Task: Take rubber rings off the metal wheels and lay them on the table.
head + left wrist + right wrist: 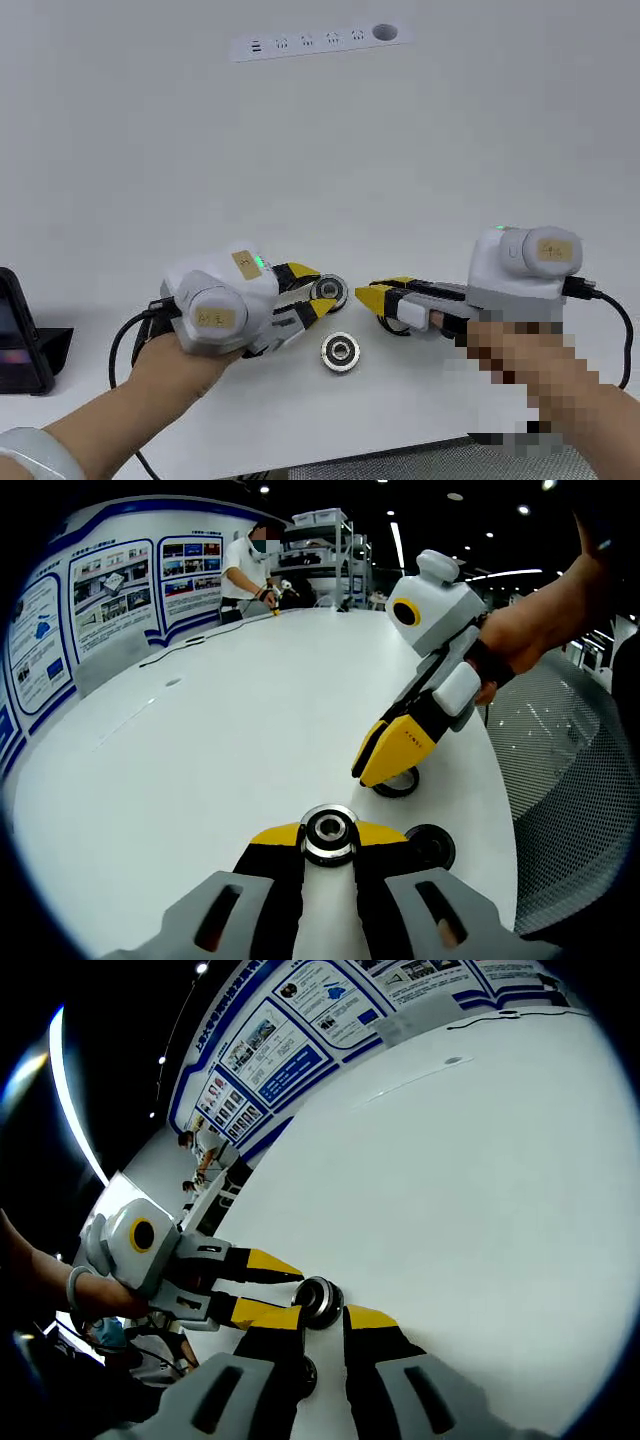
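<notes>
As the left gripper (315,289) clamps a metal wheel (329,291) at lower centre of the head view, the right gripper (372,296) hovers just right of it; whether its jaws are parted cannot be told. A rubber ring (397,783) lies on the surface (300,150) beneath it, and another wheel (341,351) sits lower down. Any rubber left on the held wheel is probably best pinched at its edge alone and peeled sideways while the left gripper holds firm.

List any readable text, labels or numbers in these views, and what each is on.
Nothing is legible.
Tan stickers on the left gripper: handwriting, too blurred.
Tan sticker on the right gripper: handwriting, too blurred.
Wall posters: print too small.
Power strip: no legible marking.
Metal wheel held by the left gripper: no legible marking.
</notes>
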The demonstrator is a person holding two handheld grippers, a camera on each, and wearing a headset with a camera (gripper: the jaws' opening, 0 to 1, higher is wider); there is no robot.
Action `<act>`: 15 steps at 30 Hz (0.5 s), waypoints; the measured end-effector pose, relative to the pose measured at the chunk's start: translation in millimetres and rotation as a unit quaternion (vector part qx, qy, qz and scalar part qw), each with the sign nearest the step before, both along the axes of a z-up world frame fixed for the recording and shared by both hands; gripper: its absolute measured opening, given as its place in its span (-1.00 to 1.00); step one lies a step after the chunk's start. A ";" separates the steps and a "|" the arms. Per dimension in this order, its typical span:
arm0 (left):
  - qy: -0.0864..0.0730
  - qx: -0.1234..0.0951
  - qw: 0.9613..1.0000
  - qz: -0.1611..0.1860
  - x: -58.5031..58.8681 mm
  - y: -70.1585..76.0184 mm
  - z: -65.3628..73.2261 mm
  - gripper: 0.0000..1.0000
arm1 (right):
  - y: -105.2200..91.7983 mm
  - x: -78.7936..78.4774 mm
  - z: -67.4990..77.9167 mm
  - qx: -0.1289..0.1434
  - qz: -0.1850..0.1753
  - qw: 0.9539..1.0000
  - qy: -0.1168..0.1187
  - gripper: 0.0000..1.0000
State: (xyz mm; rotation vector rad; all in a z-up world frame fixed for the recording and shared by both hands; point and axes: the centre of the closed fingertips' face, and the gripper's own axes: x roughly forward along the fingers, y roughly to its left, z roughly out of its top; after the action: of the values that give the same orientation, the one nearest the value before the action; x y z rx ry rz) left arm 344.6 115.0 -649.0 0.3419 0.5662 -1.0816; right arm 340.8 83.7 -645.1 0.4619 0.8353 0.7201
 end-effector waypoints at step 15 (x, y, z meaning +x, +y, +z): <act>-0.003 0.011 1.000 -0.016 -0.2 -4.4 -3.6 -0.71 | 9.1 7.5 -7.4 0.022 -0.003 1.000 0.018 -0.65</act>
State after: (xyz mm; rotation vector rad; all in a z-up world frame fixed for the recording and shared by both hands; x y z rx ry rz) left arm 344.4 110.7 -652.6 0.3739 0.5694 -1.1048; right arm 348.3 92.7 -652.5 0.5176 0.8538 0.7270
